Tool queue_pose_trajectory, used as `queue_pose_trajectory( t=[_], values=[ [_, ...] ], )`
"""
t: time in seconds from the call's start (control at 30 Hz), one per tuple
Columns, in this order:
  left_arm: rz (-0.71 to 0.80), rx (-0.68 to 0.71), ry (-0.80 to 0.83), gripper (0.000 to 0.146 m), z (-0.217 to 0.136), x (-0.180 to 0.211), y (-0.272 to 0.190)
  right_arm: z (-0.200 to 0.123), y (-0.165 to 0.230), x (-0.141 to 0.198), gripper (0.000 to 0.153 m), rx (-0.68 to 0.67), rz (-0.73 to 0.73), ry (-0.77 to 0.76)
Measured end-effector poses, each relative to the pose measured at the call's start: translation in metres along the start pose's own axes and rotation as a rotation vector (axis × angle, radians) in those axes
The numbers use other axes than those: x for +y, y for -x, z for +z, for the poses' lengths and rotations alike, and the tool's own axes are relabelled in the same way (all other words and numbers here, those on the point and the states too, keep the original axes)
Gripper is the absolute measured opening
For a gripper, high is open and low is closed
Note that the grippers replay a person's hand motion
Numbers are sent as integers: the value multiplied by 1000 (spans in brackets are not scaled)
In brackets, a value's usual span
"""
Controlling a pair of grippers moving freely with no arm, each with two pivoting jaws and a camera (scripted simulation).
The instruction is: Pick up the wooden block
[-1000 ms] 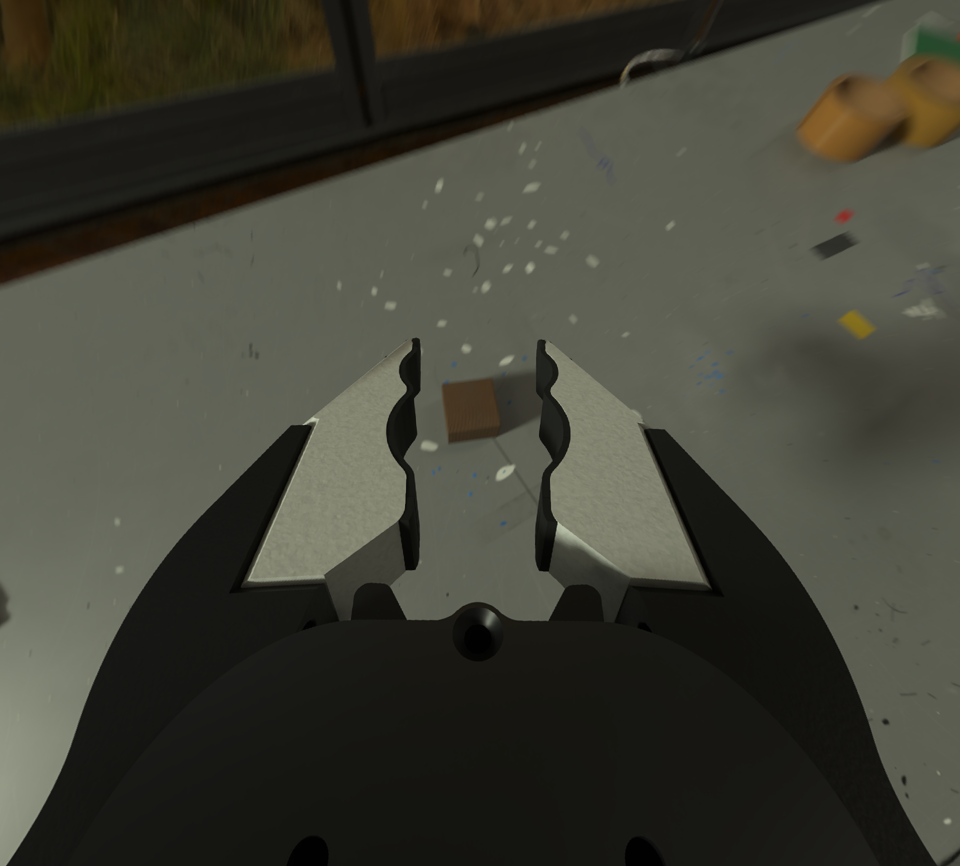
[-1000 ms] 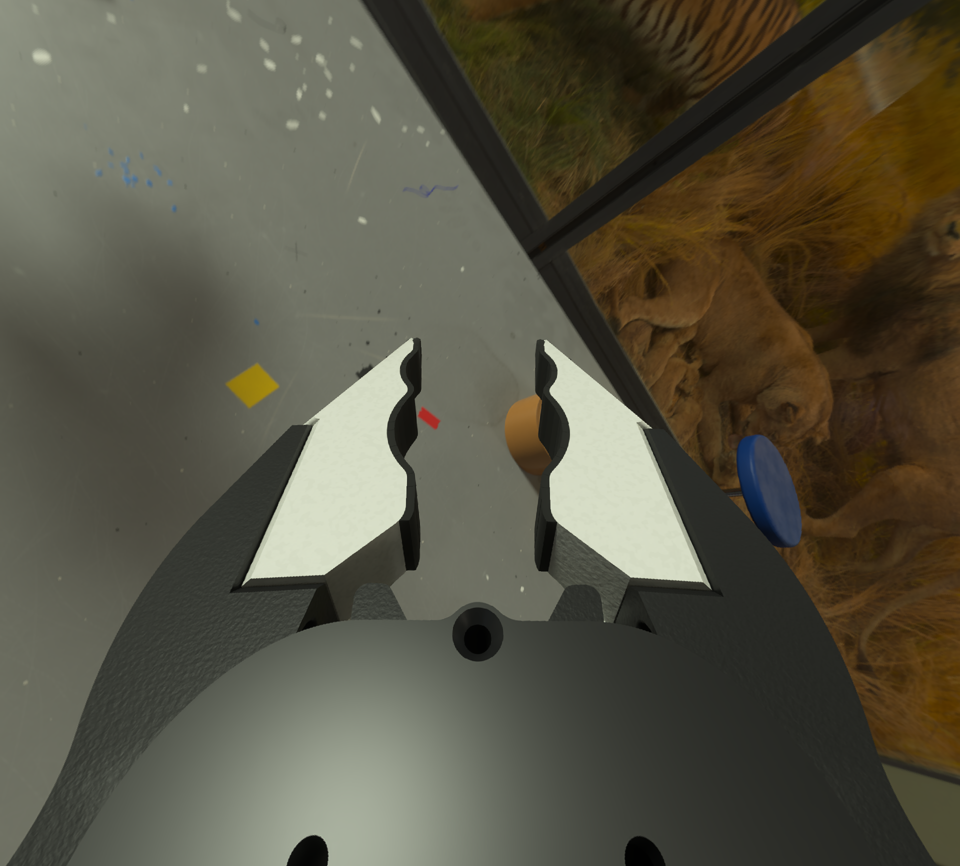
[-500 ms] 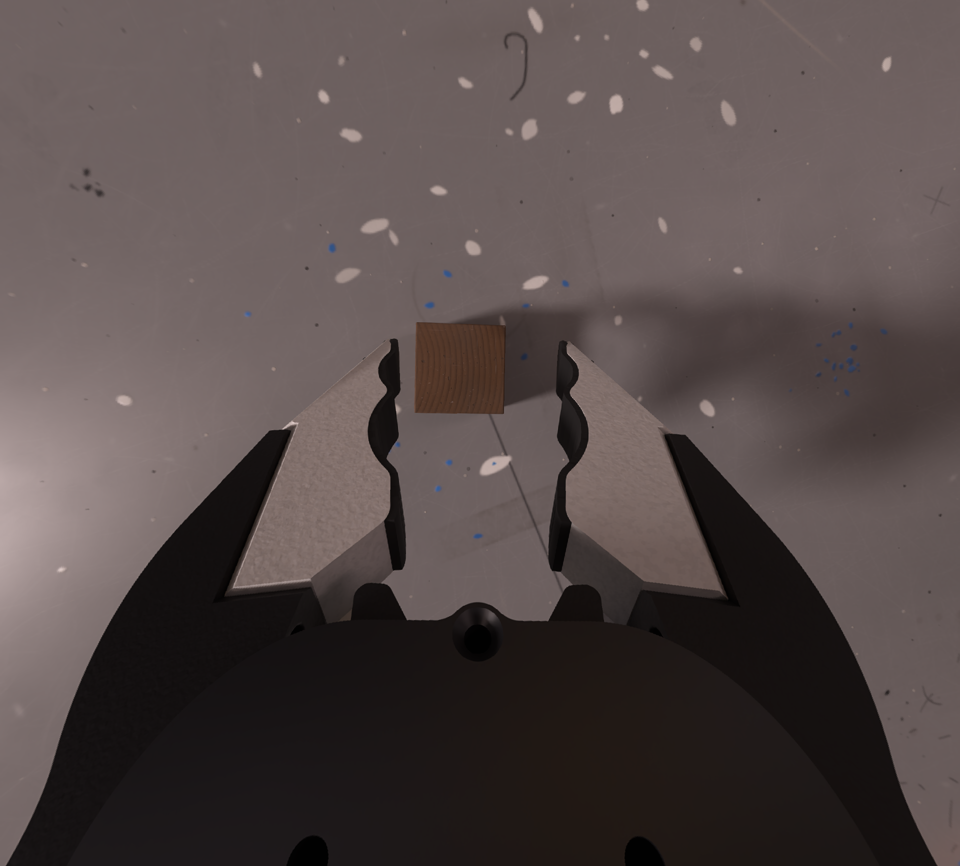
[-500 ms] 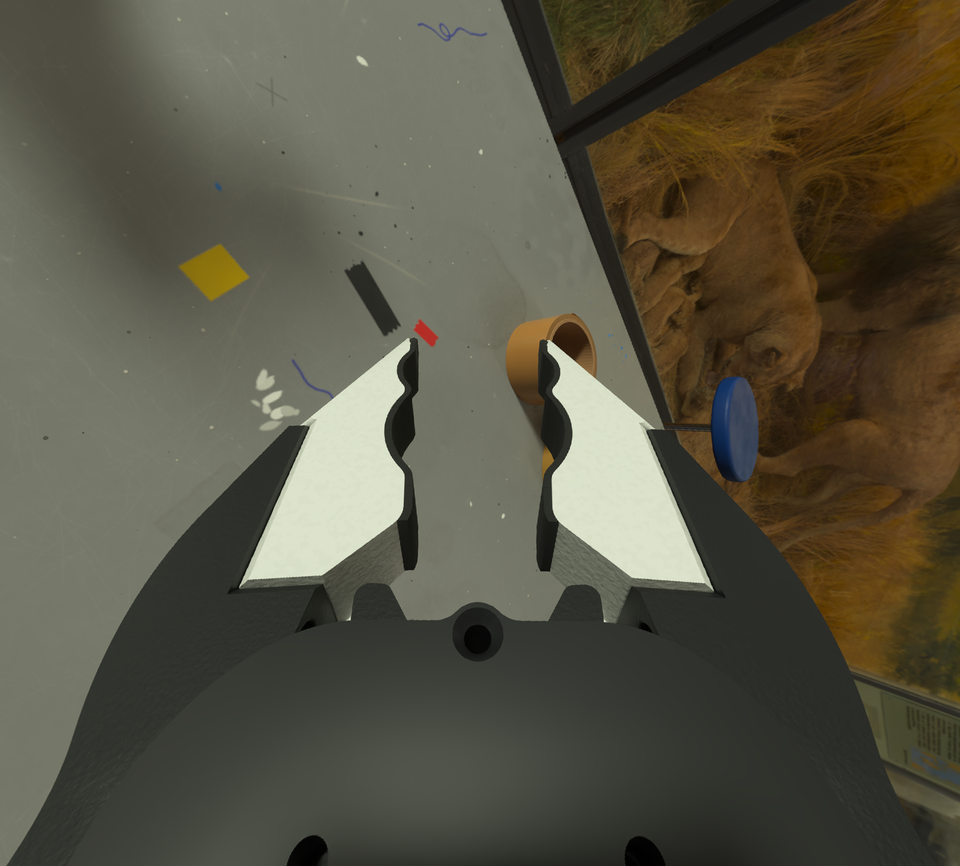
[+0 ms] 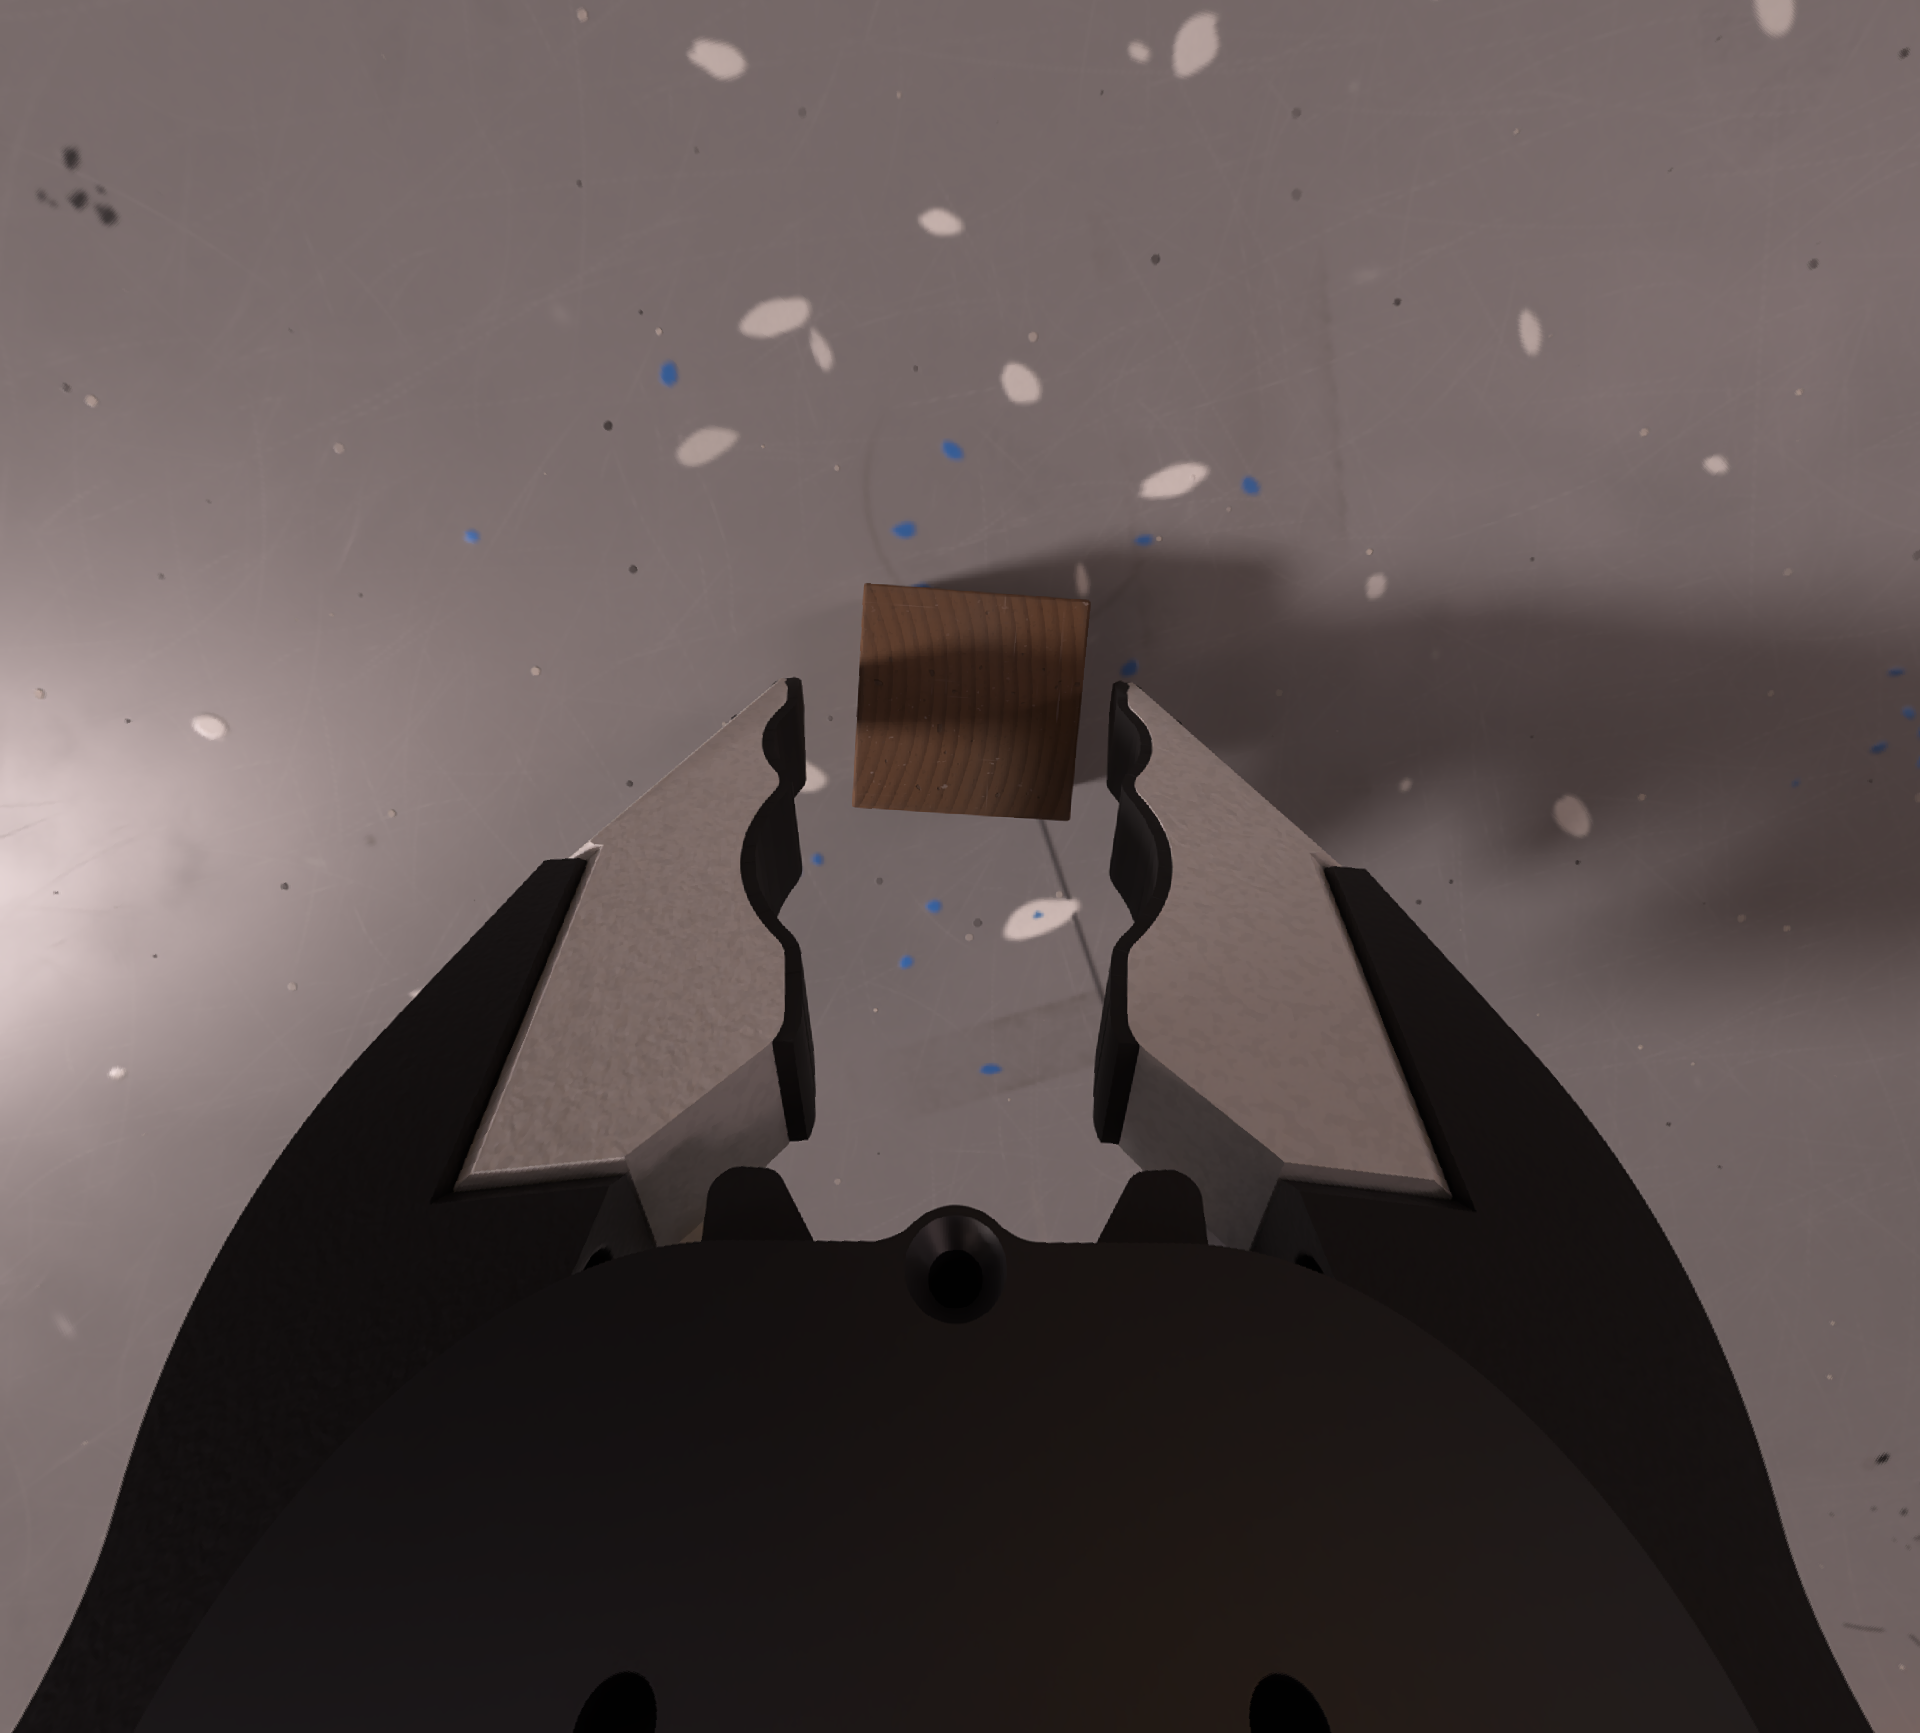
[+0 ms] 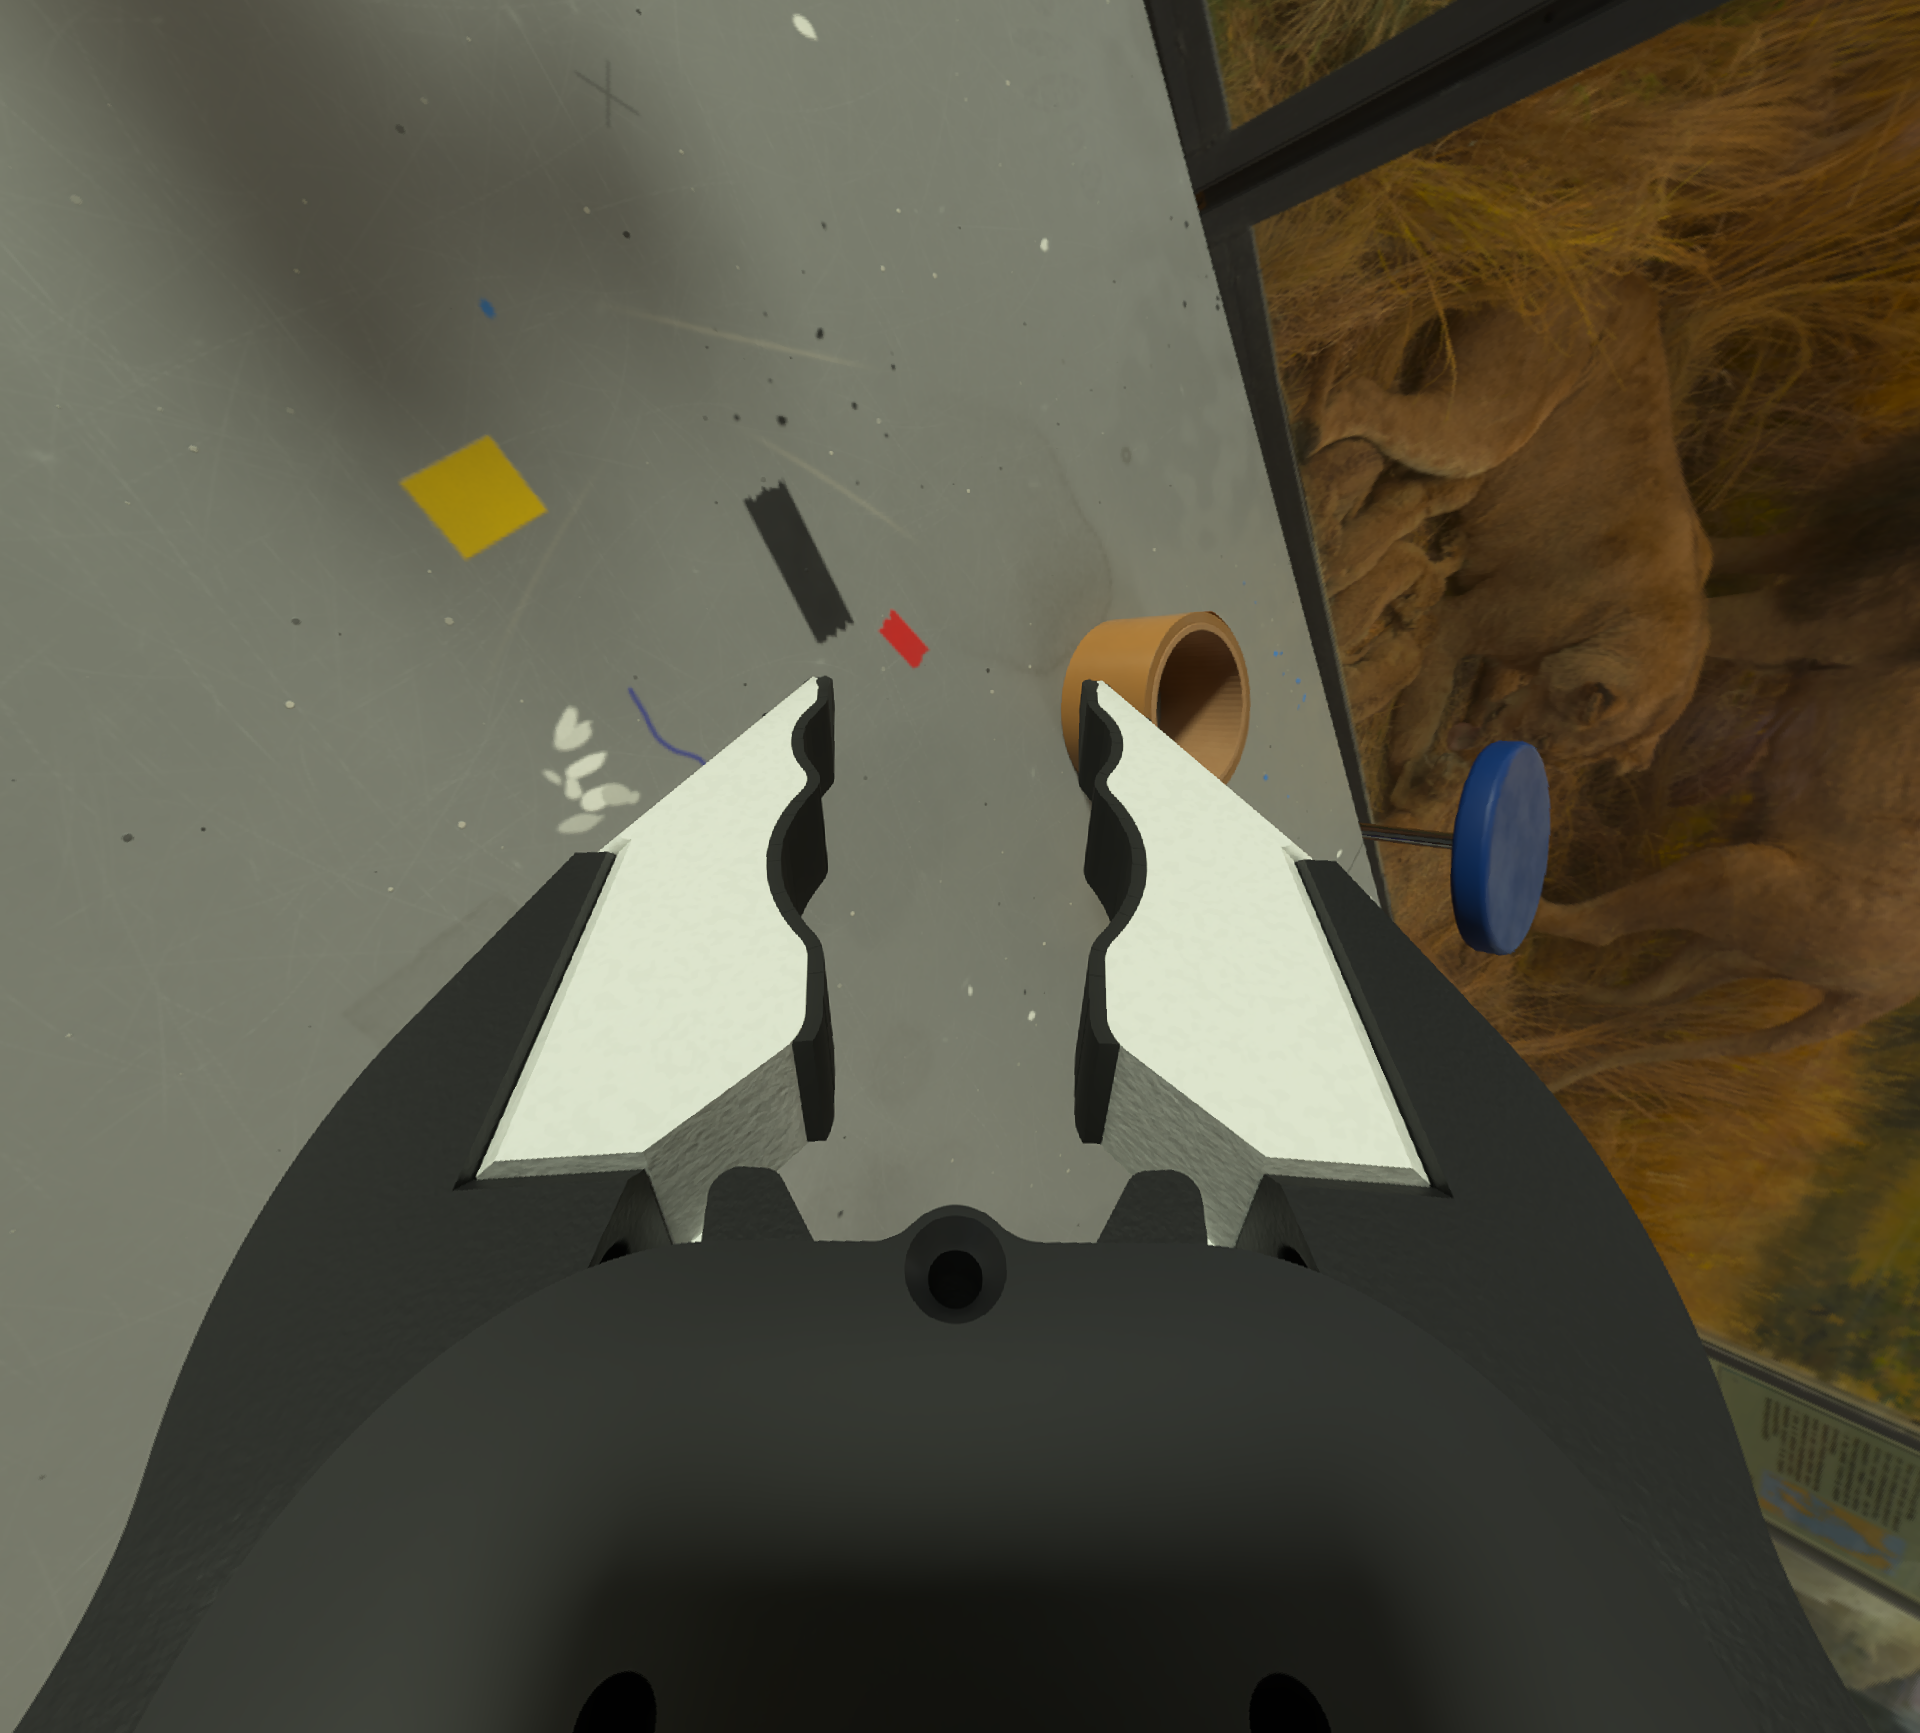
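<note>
A small brown wooden block (image 5: 971, 701) lies on the grey speckled table (image 5: 416, 333). My left gripper (image 5: 954, 696) is open and points down at it. The block sits between the two fingertips, with a gap on each side, a little nearer the right one. The jaws do not touch it. My right gripper (image 6: 954, 696) is open and empty over another part of the table (image 6: 312, 229), near its edge. The block does not show in the right wrist view.
An orange tape roll (image 6: 1164, 691) lies on its side by the right fingertip of my right gripper. A blue disc on a thin rod (image 6: 1496, 847) sticks out past the table edge. Yellow (image 6: 473, 496), black (image 6: 798, 559) and red (image 6: 902, 638) patches mark the table.
My left gripper has come closer to the block, which now sits between the fingertips and looks larger. My right gripper has shifted, bringing the tape roll and blue disc more into view.
</note>
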State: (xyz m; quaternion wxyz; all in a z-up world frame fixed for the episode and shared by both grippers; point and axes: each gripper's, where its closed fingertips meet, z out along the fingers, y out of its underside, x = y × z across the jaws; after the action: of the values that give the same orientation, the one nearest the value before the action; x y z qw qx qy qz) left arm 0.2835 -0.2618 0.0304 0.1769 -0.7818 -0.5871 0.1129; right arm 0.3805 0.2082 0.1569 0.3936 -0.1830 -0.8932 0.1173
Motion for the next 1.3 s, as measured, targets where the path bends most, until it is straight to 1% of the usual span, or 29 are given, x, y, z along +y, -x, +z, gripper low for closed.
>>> queue_pose_trajectory(
  t=[0.13, 0.23, 0.47, 0.57, 0.63, 0.77, 0.93, 1.1, 1.2, 1.3],
  values=[
    [2, -5, 29, 52, 6, 3, 1, 5, 3, -2, 47, -6, -4, 17],
    [7, -8, 36, 52, 7, 4, 1, 7, 4, -3, 47, -21, 15, 10],
    [22, -12, 44, 52, 8, 5, 0, 1, 3, -8, 46, -60, 95, -67],
    [60, -37, 79, 52, 12, 10, 0, 0, 3, -8, 46, -65, 98, -69],
    [84, -41, 98, 48, 14, 11, -1, 1, 3, -7, 46, -67, 99, -65],
    [82, 8, 91, 48, 10, 10, -5, 2, 2, -6, 46, -66, 100, -69],
    [96, 22, 7, 48, -21, -5, -8, 2, 0, -6, 45, -60, 98, -75],
    [132, 2, -166, 48, -78, -26, -18, 4, 4, -9, 45, -66, 76, -69],
    [184, 48, -296, 48, -115, -38, -42, 3, 8, -17, 45, -68, 59, -85],
    [268, 137, -411, 48, -145, -44, -80, 0, 13, -31, 45, -75, 40, -128]
  ],
)
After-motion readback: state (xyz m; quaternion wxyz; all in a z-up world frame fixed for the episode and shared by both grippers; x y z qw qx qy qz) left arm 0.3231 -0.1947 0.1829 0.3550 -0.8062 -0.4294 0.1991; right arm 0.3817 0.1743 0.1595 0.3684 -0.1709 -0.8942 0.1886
